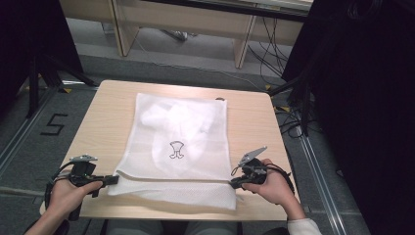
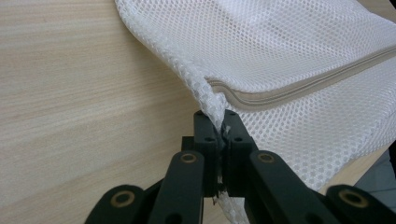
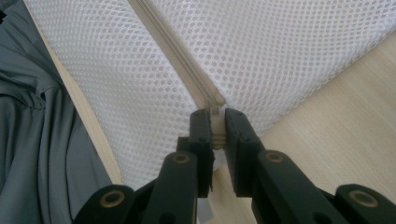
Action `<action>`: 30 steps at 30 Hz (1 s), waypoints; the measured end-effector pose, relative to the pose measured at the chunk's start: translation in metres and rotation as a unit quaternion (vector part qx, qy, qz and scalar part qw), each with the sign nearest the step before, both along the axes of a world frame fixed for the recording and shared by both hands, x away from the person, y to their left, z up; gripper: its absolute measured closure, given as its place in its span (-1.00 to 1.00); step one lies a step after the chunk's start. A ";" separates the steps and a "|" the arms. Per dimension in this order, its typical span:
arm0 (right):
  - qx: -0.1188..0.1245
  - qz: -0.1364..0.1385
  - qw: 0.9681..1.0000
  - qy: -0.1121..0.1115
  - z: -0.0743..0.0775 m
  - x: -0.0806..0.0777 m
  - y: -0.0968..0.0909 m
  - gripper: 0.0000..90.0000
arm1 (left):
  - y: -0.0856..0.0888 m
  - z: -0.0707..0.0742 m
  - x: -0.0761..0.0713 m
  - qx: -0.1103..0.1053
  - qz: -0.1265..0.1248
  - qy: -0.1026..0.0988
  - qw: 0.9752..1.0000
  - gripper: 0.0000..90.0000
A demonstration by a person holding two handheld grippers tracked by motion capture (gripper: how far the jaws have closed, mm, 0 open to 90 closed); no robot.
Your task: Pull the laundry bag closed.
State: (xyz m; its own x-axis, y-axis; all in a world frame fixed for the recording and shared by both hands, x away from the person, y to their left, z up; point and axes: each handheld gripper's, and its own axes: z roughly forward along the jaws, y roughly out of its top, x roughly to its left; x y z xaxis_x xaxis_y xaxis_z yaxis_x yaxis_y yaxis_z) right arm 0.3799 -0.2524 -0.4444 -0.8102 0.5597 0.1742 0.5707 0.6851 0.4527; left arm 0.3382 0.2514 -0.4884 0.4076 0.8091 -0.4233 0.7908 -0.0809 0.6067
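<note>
A white mesh laundry bag (image 1: pixel 181 142) lies flat on the wooden table (image 1: pixel 105 117), with white cloth and a small dark logo (image 1: pixel 176 150) showing through it. Its beige zipper (image 2: pixel 303 84) runs across the near end. My left gripper (image 1: pixel 111 179) is shut on the bag's left edge. In the left gripper view, mesh (image 2: pixel 280 42) is bunched between the pads of my left gripper (image 2: pixel 217 117) beside the zipper's end. My right gripper (image 1: pixel 235 184) is at the bag's right edge. In the right gripper view, my right gripper (image 3: pixel 214 117) is shut on the zipper pull (image 3: pixel 215 108) at the end of the zipper (image 3: pixel 177 56).
The table's near edge (image 1: pixel 161 211) lies just below the bag. The person's grey trousers (image 3: pixel 37 140) show beyond it. Grey floor with a "5" mark (image 1: pixel 53 124) lies to the left. Wooden desks (image 1: pixel 195 24), cables (image 1: pixel 271 49) and dark stands (image 1: pixel 34 78) surround the table.
</note>
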 end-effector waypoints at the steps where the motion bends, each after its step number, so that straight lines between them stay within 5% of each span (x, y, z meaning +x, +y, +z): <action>1: 0.000 0.000 1.000 0.000 0.000 0.000 0.000 0.84 | 0.000 0.000 0.000 0.000 0.000 0.000 1.000 0.92; 9: -0.007 0.004 1.000 0.003 -0.005 0.001 0.001 0.84 | 0.001 -0.001 0.001 0.001 -0.006 0.005 1.000 0.91; 22: -0.008 0.006 1.000 0.010 -0.023 0.001 0.011 0.72 | 0.003 -0.004 0.001 0.031 -0.030 0.005 0.999 0.78; 24: 0.001 -0.010 1.000 0.021 -0.023 0.000 0.012 0.70 | 0.003 -0.004 0.000 0.028 -0.022 -0.004 0.999 0.70; 27: 0.017 0.000 1.000 -0.002 -0.023 0.003 0.009 0.63 | 0.005 -0.002 -0.001 0.029 -0.018 -0.019 0.999 0.57; 30: 0.034 -0.018 0.999 -0.012 -0.023 0.003 0.007 0.55 | 0.007 -0.001 -0.002 0.029 -0.013 -0.039 0.999 0.40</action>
